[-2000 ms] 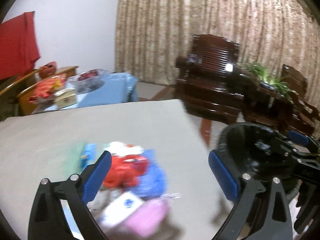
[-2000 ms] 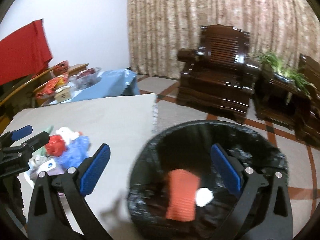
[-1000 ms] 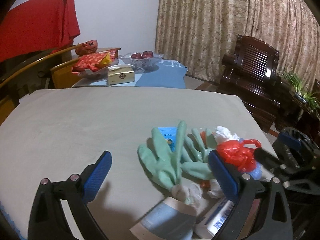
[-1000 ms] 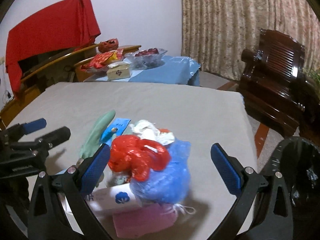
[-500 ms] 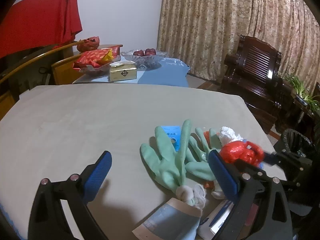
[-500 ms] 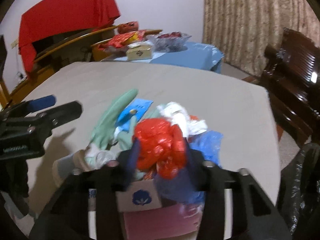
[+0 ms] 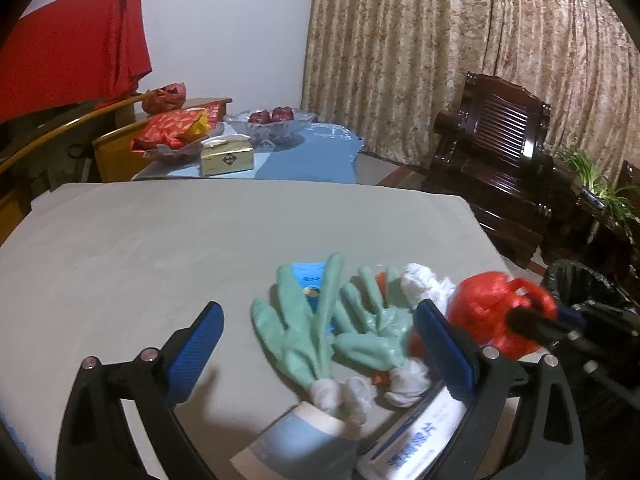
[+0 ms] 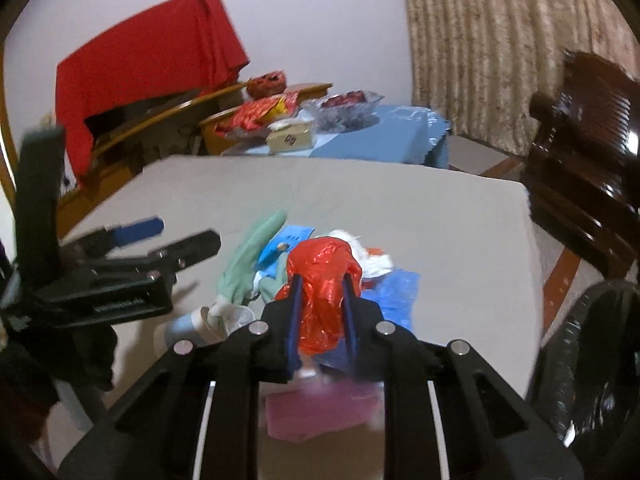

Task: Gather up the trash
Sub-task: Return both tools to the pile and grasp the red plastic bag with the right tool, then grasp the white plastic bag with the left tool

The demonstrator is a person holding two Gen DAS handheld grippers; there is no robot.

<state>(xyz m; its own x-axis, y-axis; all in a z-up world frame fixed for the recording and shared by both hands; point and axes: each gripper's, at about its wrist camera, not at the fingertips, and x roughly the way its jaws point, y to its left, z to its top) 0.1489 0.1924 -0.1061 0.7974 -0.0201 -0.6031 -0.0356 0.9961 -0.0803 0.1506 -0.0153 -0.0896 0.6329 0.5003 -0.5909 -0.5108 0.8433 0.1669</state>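
Trash on the grey table [image 7: 160, 248] is the target: a heap with the red plastic bag [image 7: 490, 312] as landmark. Left wrist view: left hand-held gripper [image 7: 320, 344] has its jaws spread wide with nothing between the pads, hanging over the table just left of the heap. Two green gloves [image 7: 320, 328] lie left of the red bag; crumpled white tissue [image 7: 424, 284] sits just behind and left of it; a blue card [image 7: 310, 274] peeks out beyond the gloves. Nearer the camera than the bag: a grey-blue paper cup [image 7: 304, 436] on its side and a white packet with blue print [image 7: 416, 444]. The right hand-held gripper [image 7: 532, 320] pinches the bag's right side. The black-lined bin [image 7: 584, 284] stands right of the bag, off the table edge. Right wrist view: right hand-held gripper [image 8: 320, 284] jaws are closing, the red plastic bag [image 8: 322, 280] bunched between the blue pads, which press on it. A blue plastic bag [image 8: 396, 292] touches the red bag's right side; a pink sheet [image 8: 320, 412] lies below, blurred. Bin liner [image 8: 588, 360] shows far right of the bag. Risks, judged: thin film is slippery, and the grip appears to catch only part of the bundle, so it could slide out on the carry. The blue bag and tissue touch it and may drag along, dropping short of the bin onto the floor.
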